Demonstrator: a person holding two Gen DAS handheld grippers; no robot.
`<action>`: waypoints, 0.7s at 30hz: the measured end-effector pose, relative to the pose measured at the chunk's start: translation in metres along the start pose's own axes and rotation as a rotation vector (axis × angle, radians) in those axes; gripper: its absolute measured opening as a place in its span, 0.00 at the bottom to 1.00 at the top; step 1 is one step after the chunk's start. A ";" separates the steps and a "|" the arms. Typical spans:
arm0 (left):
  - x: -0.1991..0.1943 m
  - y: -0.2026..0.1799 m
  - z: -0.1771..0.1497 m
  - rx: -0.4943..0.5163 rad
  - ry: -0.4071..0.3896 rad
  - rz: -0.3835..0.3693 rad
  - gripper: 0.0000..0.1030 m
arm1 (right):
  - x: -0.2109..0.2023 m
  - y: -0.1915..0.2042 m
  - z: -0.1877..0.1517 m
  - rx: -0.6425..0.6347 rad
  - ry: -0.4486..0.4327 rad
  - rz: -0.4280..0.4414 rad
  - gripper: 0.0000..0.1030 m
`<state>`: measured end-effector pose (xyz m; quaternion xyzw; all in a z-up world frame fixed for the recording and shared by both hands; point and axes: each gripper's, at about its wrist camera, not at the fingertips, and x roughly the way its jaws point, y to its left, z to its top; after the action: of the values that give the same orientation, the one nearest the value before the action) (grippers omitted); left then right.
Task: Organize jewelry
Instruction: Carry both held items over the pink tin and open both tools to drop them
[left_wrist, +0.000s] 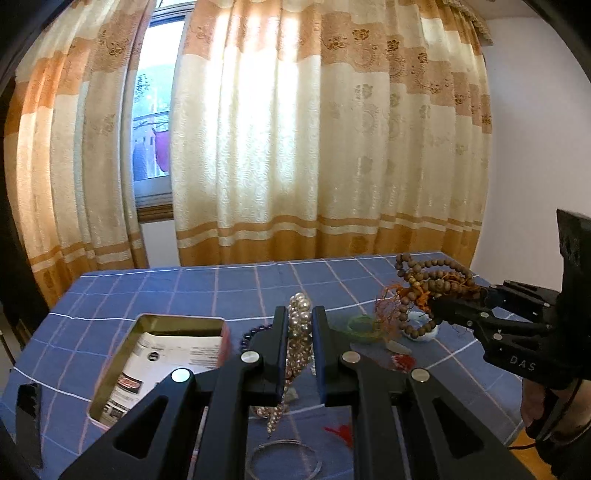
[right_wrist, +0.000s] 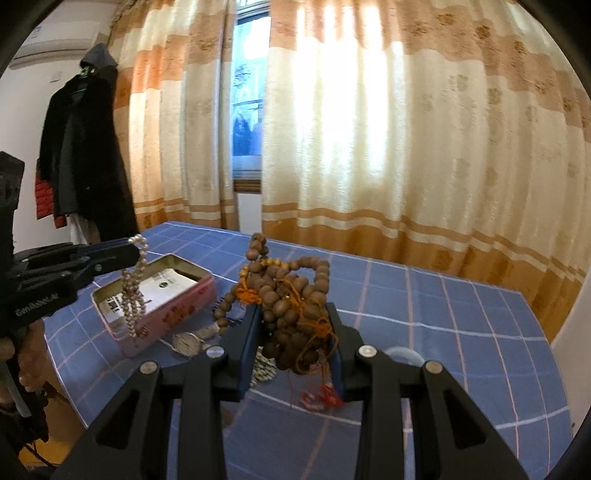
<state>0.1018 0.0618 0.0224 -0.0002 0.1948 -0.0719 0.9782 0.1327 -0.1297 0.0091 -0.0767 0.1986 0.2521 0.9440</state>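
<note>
My left gripper (left_wrist: 300, 314) is shut on a pearl necklace (left_wrist: 299, 343) and holds it above the table; it also shows in the right wrist view (right_wrist: 133, 288), hanging over the open pink tin box (right_wrist: 155, 295). My right gripper (right_wrist: 293, 314) is shut on a bundle of brown wooden beads (right_wrist: 291, 295) with orange cord, lifted off the table; the bundle also shows in the left wrist view (left_wrist: 432, 284). The tin box (left_wrist: 155, 369) holds printed paper.
The table has a blue checked cloth (left_wrist: 184, 291). On it lie a silver bangle (left_wrist: 284, 461), dark purple beads (left_wrist: 251, 332), a green ring (left_wrist: 360, 325), a small white dish (left_wrist: 421, 328), red pieces (left_wrist: 400, 360) and a watch (right_wrist: 188, 341). Curtains hang behind.
</note>
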 end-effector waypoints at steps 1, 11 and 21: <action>0.001 0.004 -0.001 -0.003 0.001 0.007 0.12 | 0.003 0.004 0.003 -0.006 0.002 0.013 0.35; 0.005 0.067 -0.003 -0.059 0.010 0.119 0.12 | 0.040 0.044 0.041 -0.073 0.008 0.109 0.35; 0.029 0.126 -0.016 -0.117 0.068 0.209 0.12 | 0.089 0.092 0.062 -0.118 0.051 0.196 0.35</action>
<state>0.1400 0.1828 -0.0068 -0.0346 0.2307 0.0419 0.9715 0.1772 0.0042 0.0245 -0.1189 0.2139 0.3523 0.9033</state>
